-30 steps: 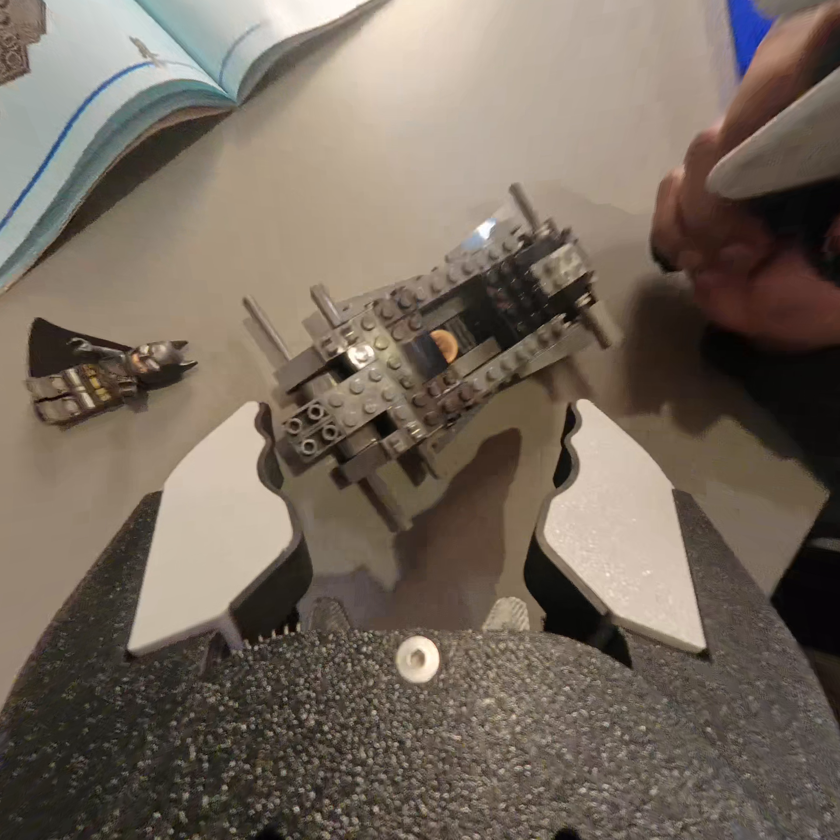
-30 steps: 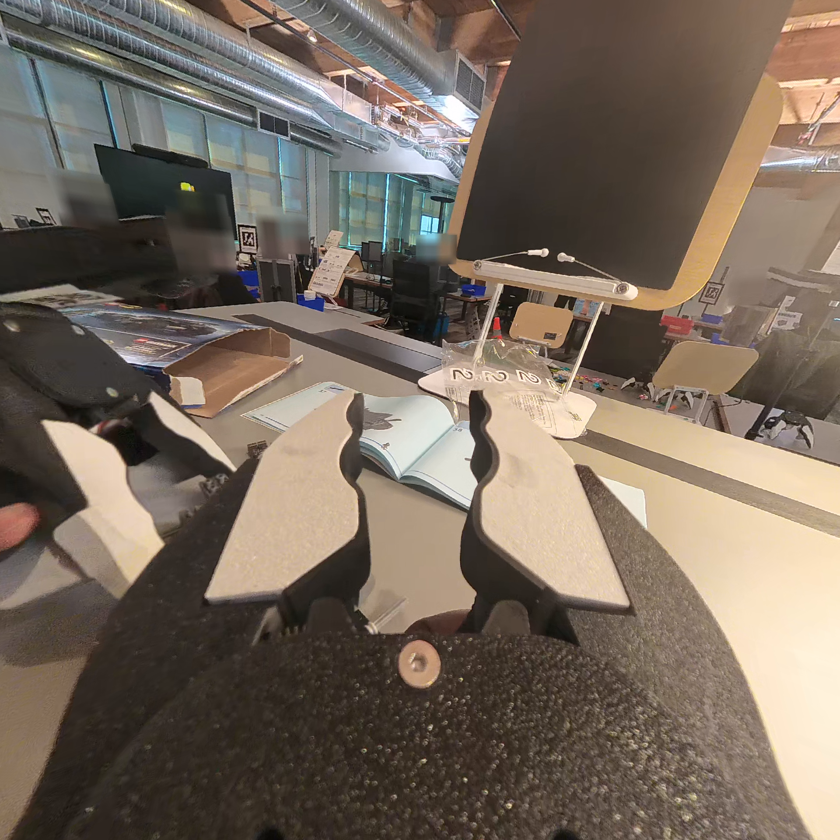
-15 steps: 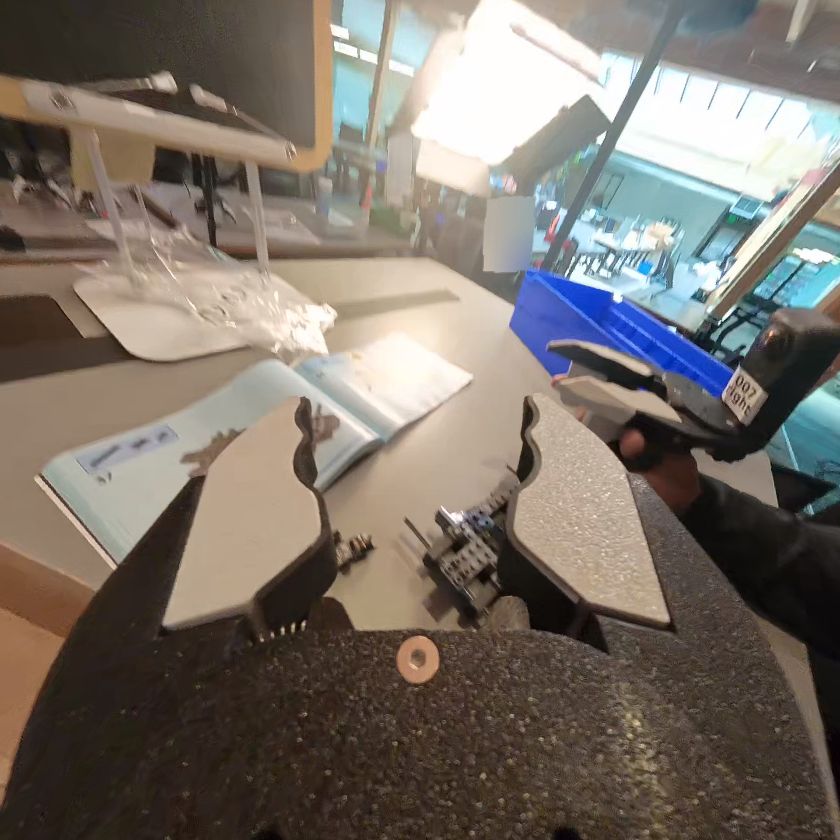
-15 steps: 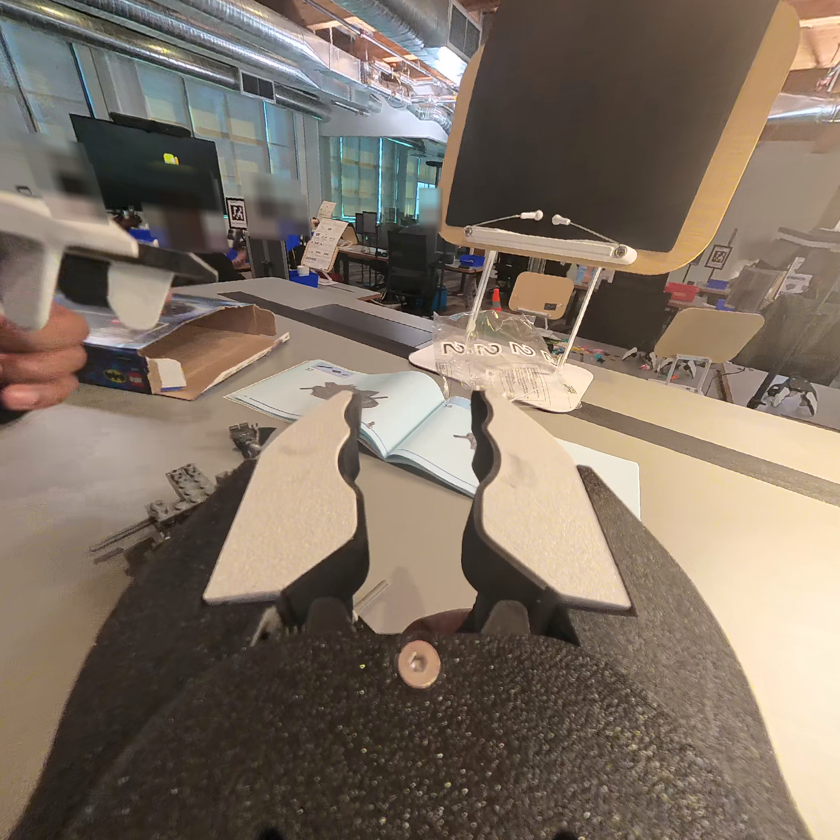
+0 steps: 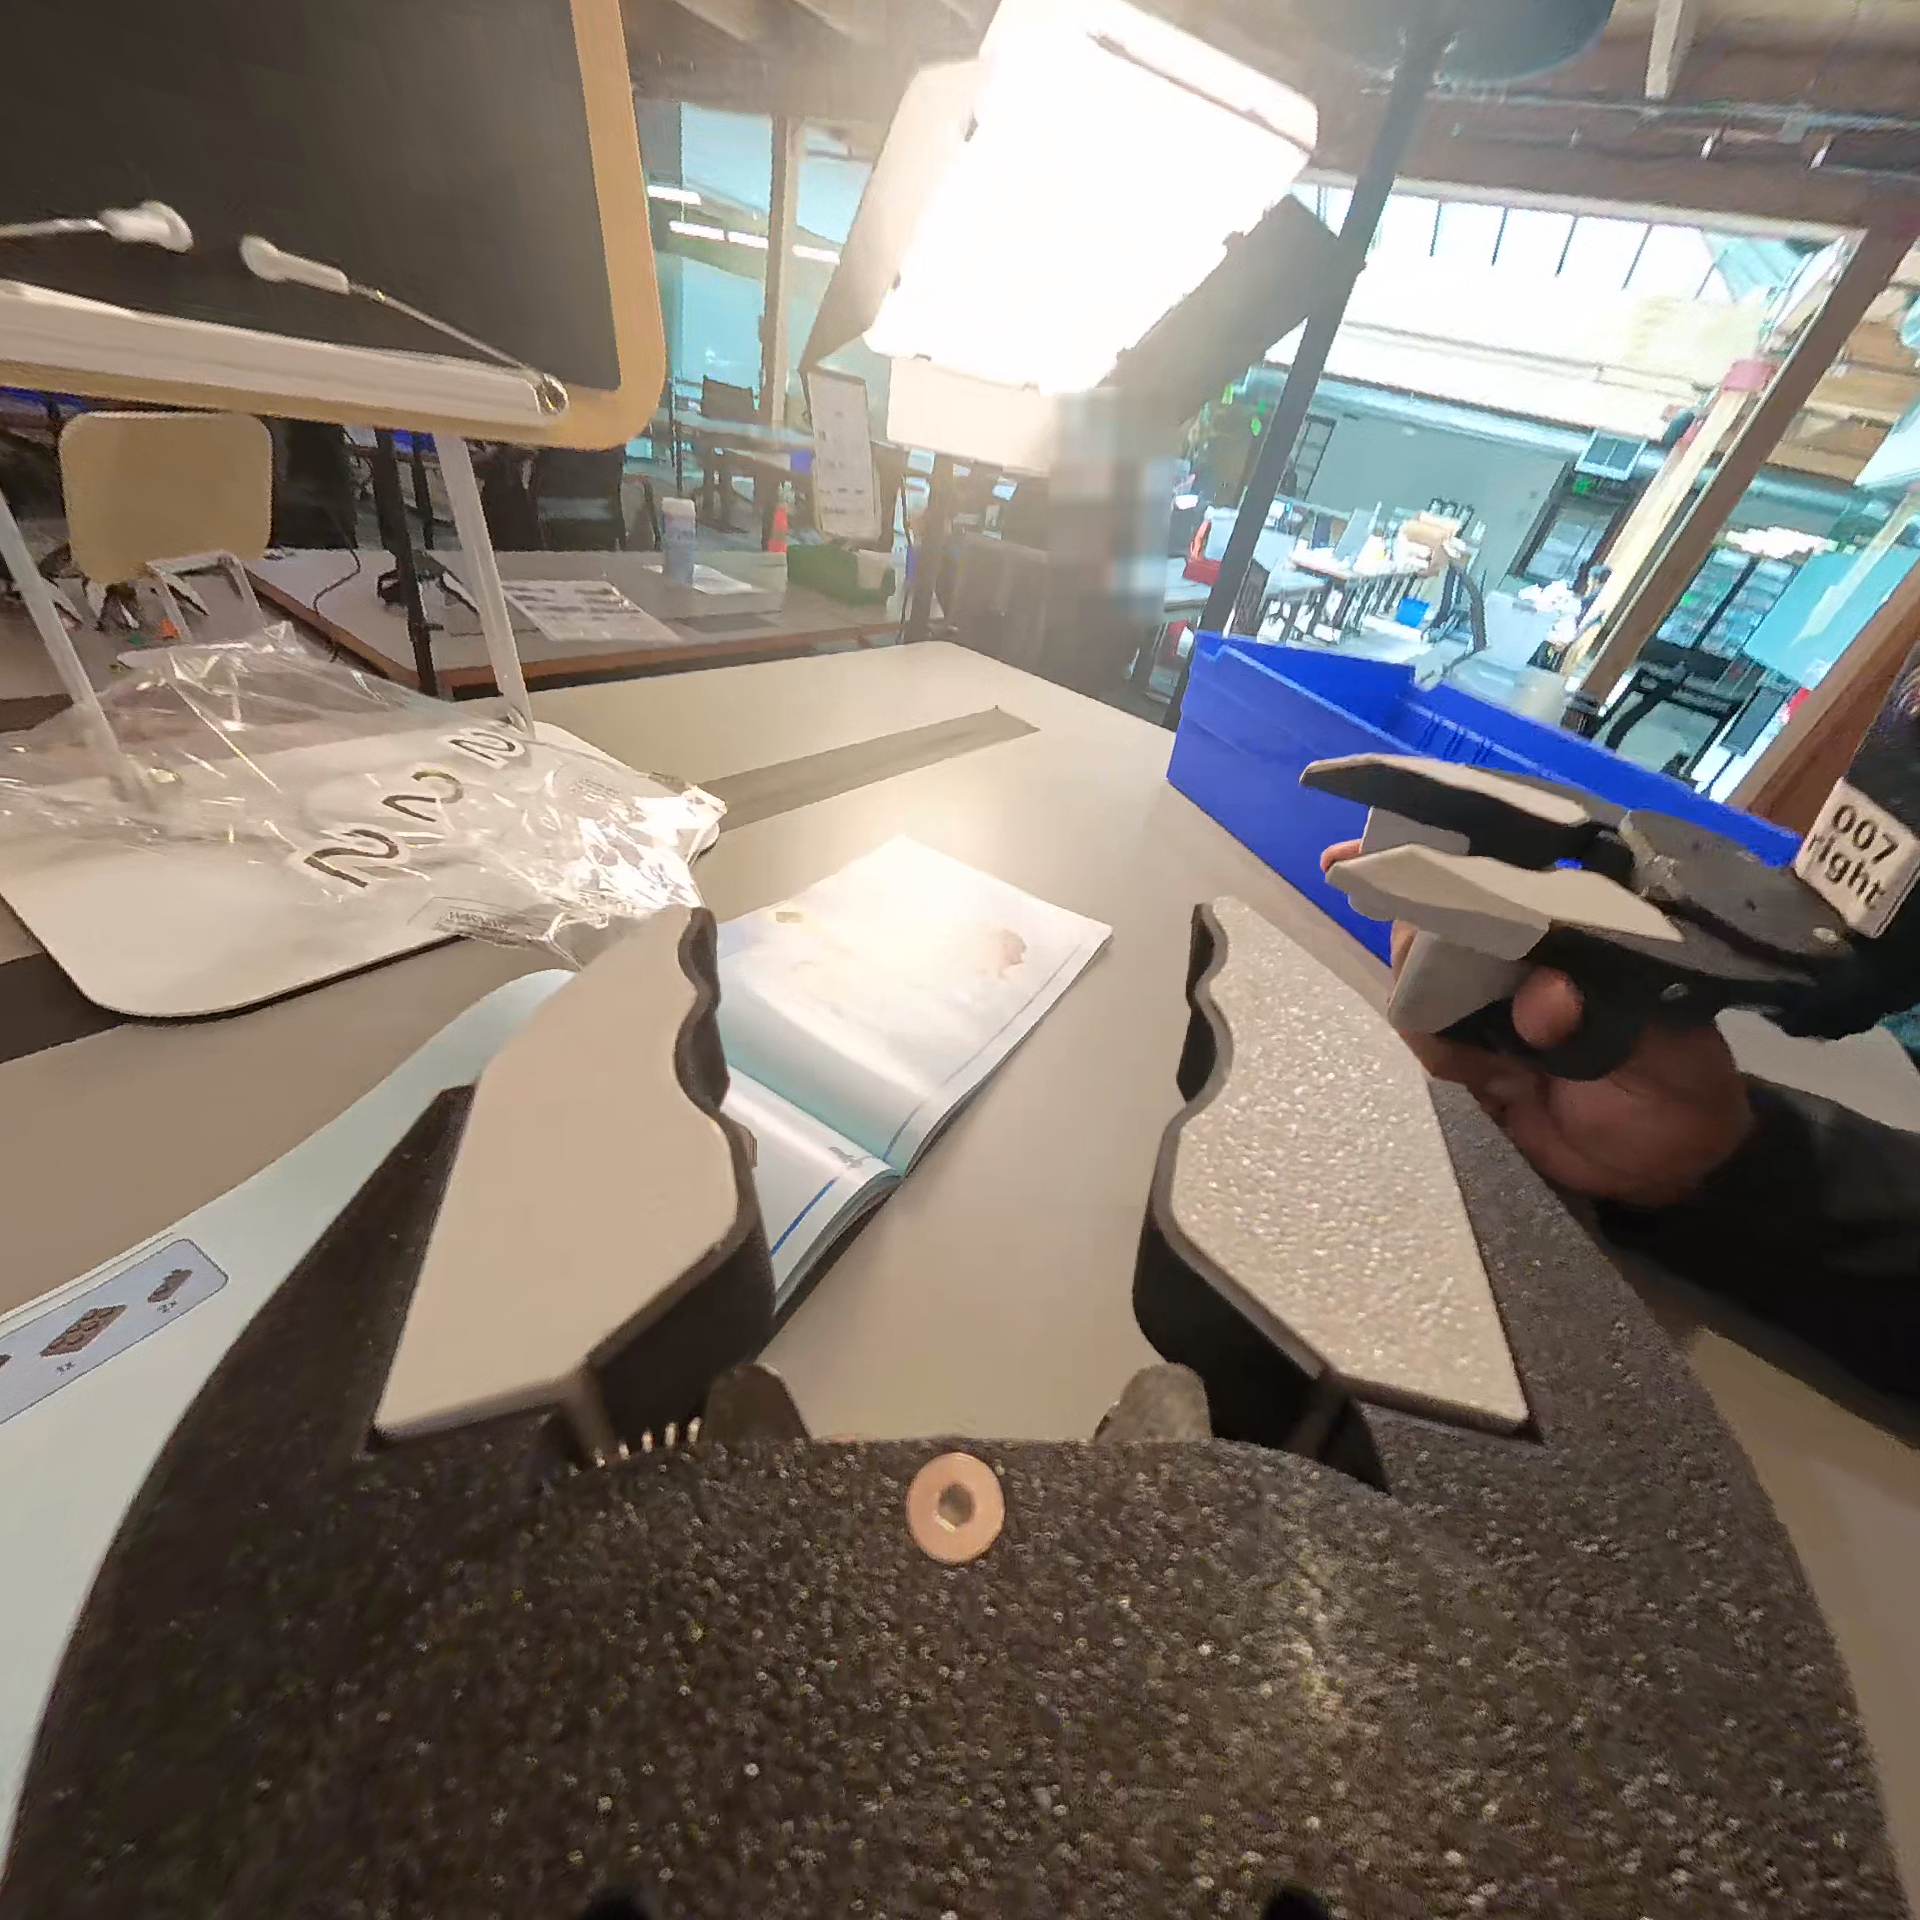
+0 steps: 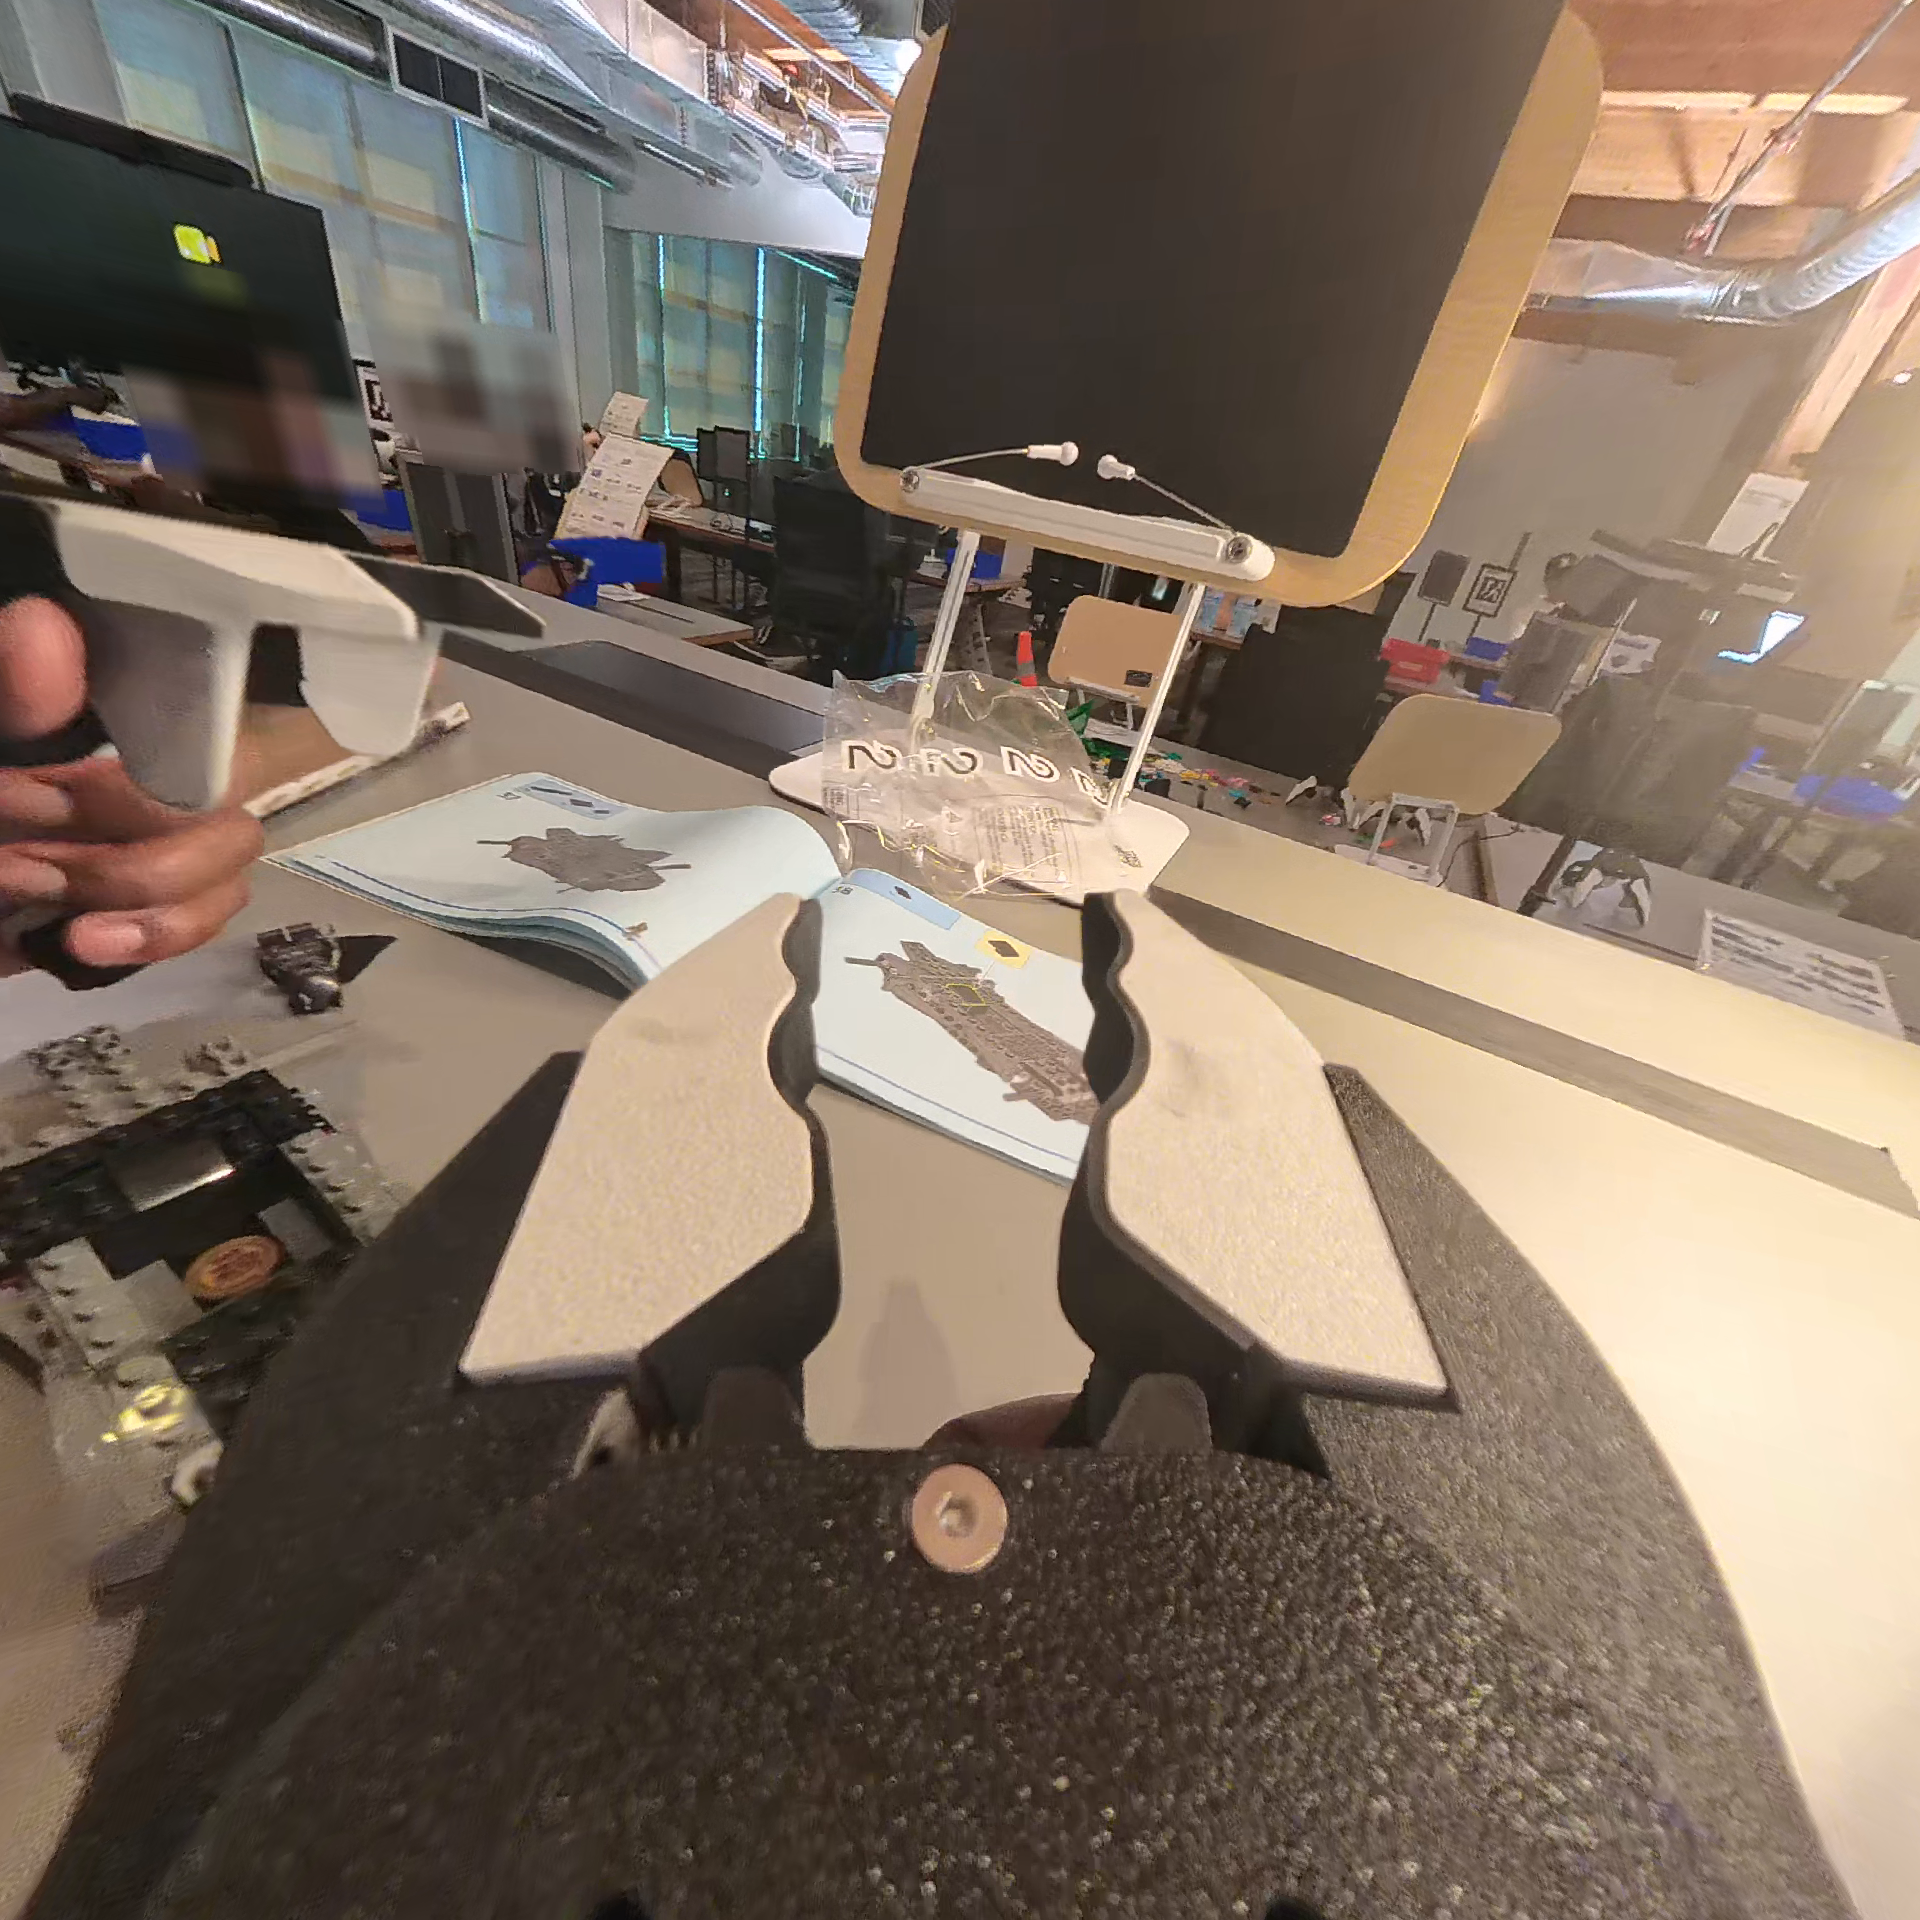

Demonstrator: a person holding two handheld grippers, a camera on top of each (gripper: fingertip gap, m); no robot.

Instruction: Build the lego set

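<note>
both grippers, left [image 5: 951,977] and right [image 6: 940,966], are now raised off the brick model [image 6: 156,1195] near the tabletop's left edge, jaws apart, nothing held.

Counted: two grippers [image 5: 951,935] [image 6: 940,925], one open booklet [image 6: 582,862], one clear bag [image 6: 966,790], one blue bin [image 5: 1351,727], one brick model [image 6: 156,1174], one minifigure [image 6: 301,961], one stand [image 6: 1081,530]
</note>
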